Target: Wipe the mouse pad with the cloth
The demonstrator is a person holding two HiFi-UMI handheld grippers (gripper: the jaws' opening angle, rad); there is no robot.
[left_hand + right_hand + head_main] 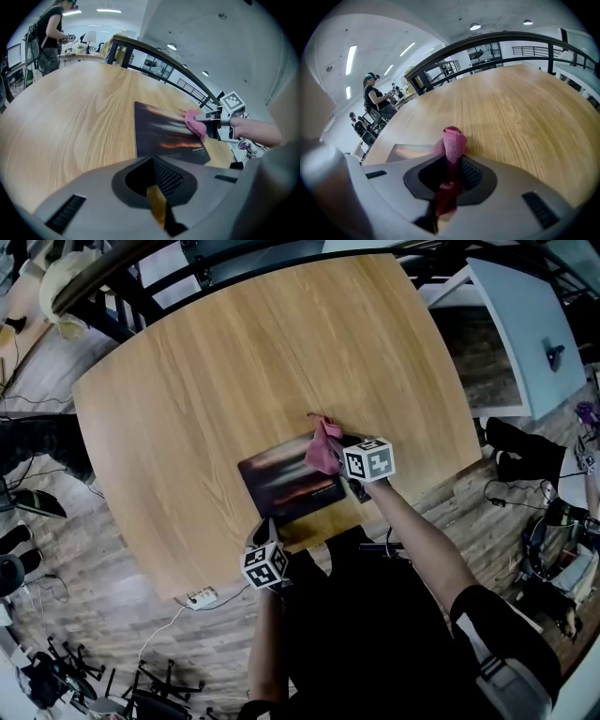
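Note:
A dark mouse pad (pixel 281 482) with an orange streak print lies near the front edge of the round wooden table (pixel 234 362). My right gripper (pixel 341 458) is shut on a bunched pink cloth (pixel 323 444), which rests on the pad's far right corner. In the right gripper view the cloth (pixel 453 140) sticks up from between the jaws, with the pad (pixel 410 151) to the left. My left gripper (pixel 269 526) sits at the pad's near edge, jaws shut. The left gripper view shows the pad (pixel 159 131), the cloth (pixel 193 121) and the right gripper (pixel 211 123) ahead.
The table's front edge lies just behind the left gripper. A dark railing (pixel 154 51) runs along the far side. A person (pixel 375 96) stands well beyond the table. A white power strip (pixel 199 597) lies on the floor, and a white desk (pixel 525 324) stands at the right.

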